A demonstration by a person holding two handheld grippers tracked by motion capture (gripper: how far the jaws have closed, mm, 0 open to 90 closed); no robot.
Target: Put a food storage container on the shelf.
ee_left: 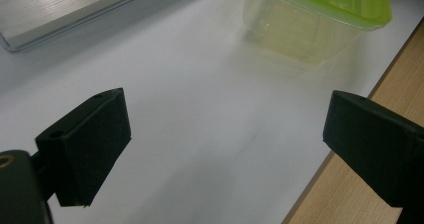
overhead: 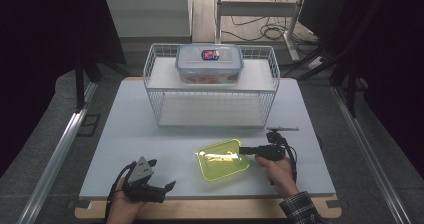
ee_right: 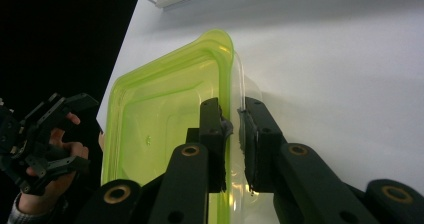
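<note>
Left tool point(overhead: 161, 185): near the front edge of the table point(overhead: 130, 134), at about 7 o'clock from the green box. Its jaws stand wide apart and hold nothing.
Left hand point(overhead: 121, 207): wraps the tool from below, low by the wooden edge.
Green box point(overhead: 223, 159): a see-through box with a bright green lid, sitting on the table in front of the wire basket, a bit right of the middle.
Right tool point(overhead: 244, 150): comes in from 3 o'clock. Its jaws are pinched on the right rim of the green box, one jaw on the lid and one on the outside wall.
Right hand point(overhead: 276, 170): holds the tool from behind, with a checked sleeve below it.
Step now: it looks like the box is gripped and ready to be lifted or moved.
Next move: likely a slow, level lift, so the thin rim does not slip out.
Wire basket point(overhead: 212, 87): at 12 o'clock, farther back.
Clear box point(overhead: 209, 63): rests on the basket's top shelf, lid on.
</note>
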